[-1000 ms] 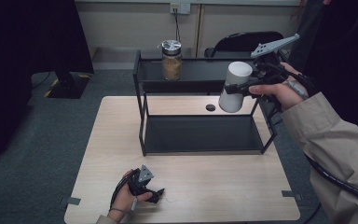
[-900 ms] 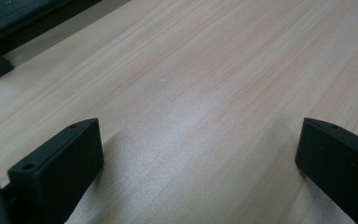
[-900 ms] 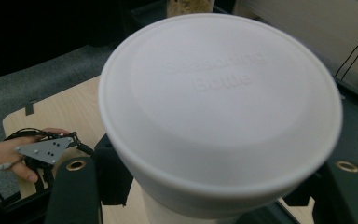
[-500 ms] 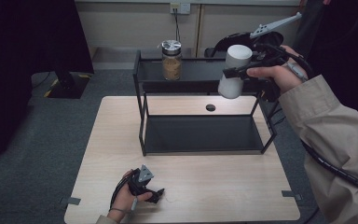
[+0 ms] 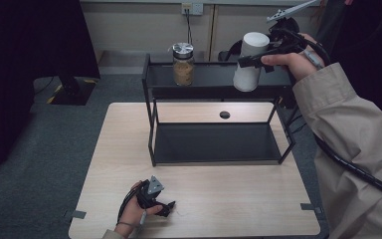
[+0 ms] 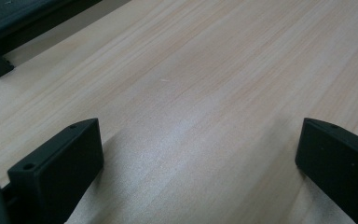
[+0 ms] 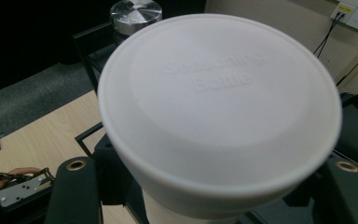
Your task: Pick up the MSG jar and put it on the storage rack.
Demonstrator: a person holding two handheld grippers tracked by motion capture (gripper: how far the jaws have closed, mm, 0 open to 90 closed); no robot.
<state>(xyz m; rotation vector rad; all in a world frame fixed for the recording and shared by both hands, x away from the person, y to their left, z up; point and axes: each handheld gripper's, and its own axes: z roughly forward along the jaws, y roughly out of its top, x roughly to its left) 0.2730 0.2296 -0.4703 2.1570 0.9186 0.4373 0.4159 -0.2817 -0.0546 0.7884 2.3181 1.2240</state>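
Observation:
A white seasoning bottle (image 5: pixel 248 77) hangs tilted in the air at the right end of the black rack's top shelf (image 5: pixel 214 82). My right gripper (image 5: pixel 252 59) is shut on it, one jaw on each side. In the right gripper view its round white lid (image 7: pixel 219 107) faces the camera, with my right gripper (image 7: pixel 212 165) clamped around the body below. My left gripper (image 5: pixel 166 206) rests on the wooden table (image 5: pixel 229 199) near the front edge. Its jaws stand wide apart in the left gripper view, with bare wood between them (image 6: pixel 198 158).
A glass jar (image 5: pixel 182 64) with brown contents and a metal lid stands on the left part of the top shelf. The rack's lower shelf (image 5: pixel 219 142) is bare. A round hole (image 5: pixel 224 114) sits in the tabletop behind the rack. A wall socket (image 5: pixel 191 8) is beyond.
My right hand has lifted the white bottle from in front of the rack's right end up to above top-shelf level. The left hand has stayed put.

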